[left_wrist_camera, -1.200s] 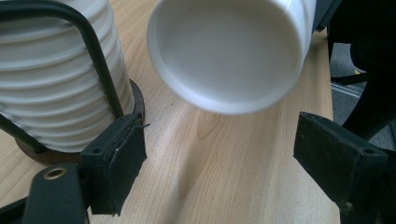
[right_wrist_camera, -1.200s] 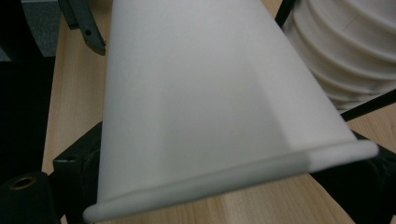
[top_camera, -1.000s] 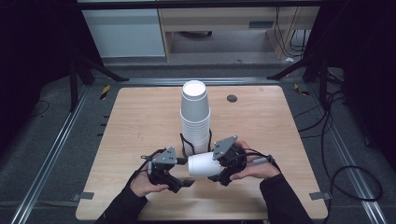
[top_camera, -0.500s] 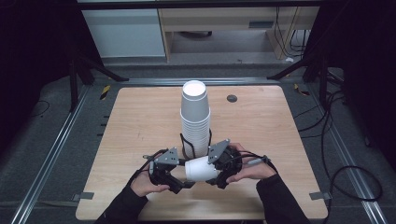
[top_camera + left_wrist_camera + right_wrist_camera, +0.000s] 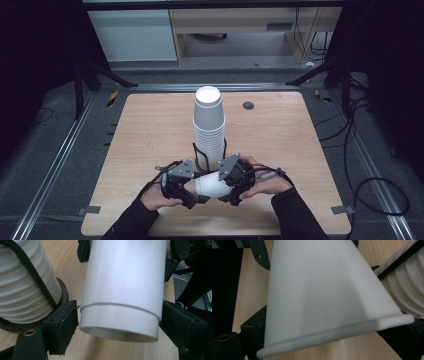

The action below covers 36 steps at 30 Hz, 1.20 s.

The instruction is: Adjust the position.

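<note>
The left gripper (image 5: 192, 196) is clamped on the narrow bottom end of a white paper cup (image 5: 212, 185) that lies on its side just above the wooden table (image 5: 280, 130); in the left gripper view its two black pads (image 5: 62, 325) press the cup's base band from either side. The right gripper (image 5: 226, 187) holds the same cup at the other end: in the right gripper view the rolled rim of the cup (image 5: 332, 305) sits right before the camera with a dark jaw on each side of it, closed onto the wall as far as I can judge. So the cup hangs between the two grippers, mouth toward the right one, base toward the left one.

Just beyond both grippers, and very near the cup, stands a tall stack of white paper cups (image 5: 209, 125) in a black wire holder (image 5: 200, 155) on a dark round base (image 5: 62, 293).

The step in hand looks like a two-handed hold on a single cup, either a handover or the pulling apart of nested cups; a seam near the base hints at the latter, though I cannot be sure. The next move calls for one gripper to keep firm while the other eases off or draws away along the cup's axis, gently, since thin paper walls dent easily, and clear of the stack so it is not knocked
</note>
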Tool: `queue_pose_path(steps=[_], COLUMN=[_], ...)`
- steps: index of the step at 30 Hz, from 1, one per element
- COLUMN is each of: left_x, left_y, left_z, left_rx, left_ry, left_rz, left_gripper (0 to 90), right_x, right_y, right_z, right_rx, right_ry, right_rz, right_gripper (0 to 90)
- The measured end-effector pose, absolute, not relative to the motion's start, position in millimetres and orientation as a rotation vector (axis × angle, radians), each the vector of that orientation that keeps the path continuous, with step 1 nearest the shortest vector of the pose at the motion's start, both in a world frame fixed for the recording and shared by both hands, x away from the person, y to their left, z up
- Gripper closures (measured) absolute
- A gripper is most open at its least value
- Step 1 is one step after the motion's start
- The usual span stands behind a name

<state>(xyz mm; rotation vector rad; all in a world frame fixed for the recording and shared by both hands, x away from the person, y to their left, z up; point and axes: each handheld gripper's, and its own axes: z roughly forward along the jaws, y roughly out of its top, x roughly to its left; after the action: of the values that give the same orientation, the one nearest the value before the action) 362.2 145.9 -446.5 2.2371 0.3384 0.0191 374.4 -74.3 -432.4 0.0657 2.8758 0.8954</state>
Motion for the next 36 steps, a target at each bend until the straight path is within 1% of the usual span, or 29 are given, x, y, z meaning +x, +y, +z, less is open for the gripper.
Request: queue_pose_path(steps=[5,8,14,28,36], left_x=[362,361,360,362,365], left_y=[144,144,145,150,156], left_z=[-447,-447,-446,-444,-443], left_rx=[2.25,2.247,2.248,2.232,2.223], left_ry=[0.333,0.32,0.313,0.328,0.346], left_rz=[0.005,0.001,0.001,-0.003,0.003], left_gripper=[16.7,20.4,21.8,22.4,22.4], right_x=[373,373,372,375,374], right_y=[-70,-69,-69,-71,-87], right_z=[-433,-433,-433,-431,-423], right_rx=[0.053,0.036,0.032,0.071,0.142], right_ry=[2.877,2.876,2.878,2.857,2.825], right_rz=[0.895,0.895,0.902,0.976,1.076], right_gripper=[8.5,8.5,8.5,4.2,3.5])
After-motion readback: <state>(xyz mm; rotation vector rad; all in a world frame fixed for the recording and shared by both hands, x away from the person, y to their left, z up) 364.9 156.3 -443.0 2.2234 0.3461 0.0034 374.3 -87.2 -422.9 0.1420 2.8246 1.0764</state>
